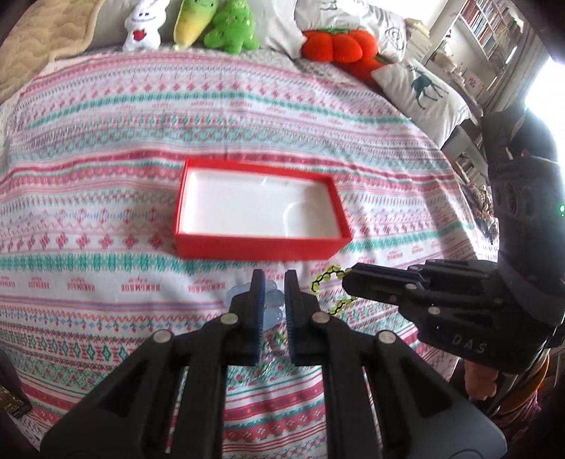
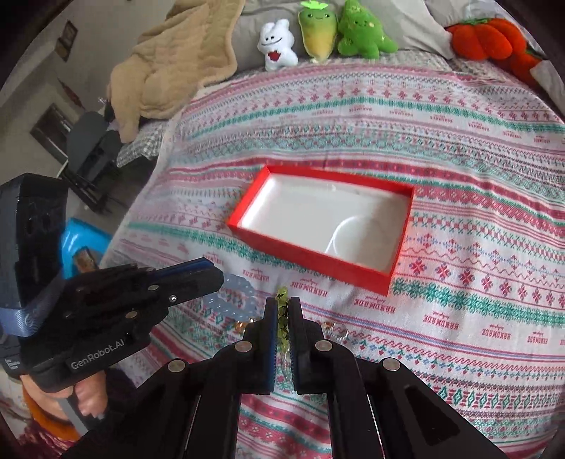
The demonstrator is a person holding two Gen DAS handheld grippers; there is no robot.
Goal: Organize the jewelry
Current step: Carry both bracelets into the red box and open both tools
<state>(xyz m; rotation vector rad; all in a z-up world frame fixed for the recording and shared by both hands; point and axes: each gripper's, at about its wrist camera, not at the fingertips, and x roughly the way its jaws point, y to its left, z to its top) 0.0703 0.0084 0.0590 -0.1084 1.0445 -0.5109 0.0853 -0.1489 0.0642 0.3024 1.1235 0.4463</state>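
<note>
Claws both pinching, L (image 1: 272,279) blue bracelet (image 1: 273,300), R (image 2: 282,305) green bracelet (image 2: 282,319), near red box (image 2: 310,254) edge.

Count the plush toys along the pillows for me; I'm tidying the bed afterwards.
4: a white bunny, a yellow-green radish, a green plush side by side, and an orange-red one further right. Others may be out of frame.

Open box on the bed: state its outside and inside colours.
The box is red outside with a white lining, clearest in the right wrist view.

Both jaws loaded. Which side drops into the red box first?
Probably left. The left gripper, shut on the pale blue bracelet, points squarely at the red box. The right gripper, shut on the green bead bracelet, faces only its near corner.
</note>
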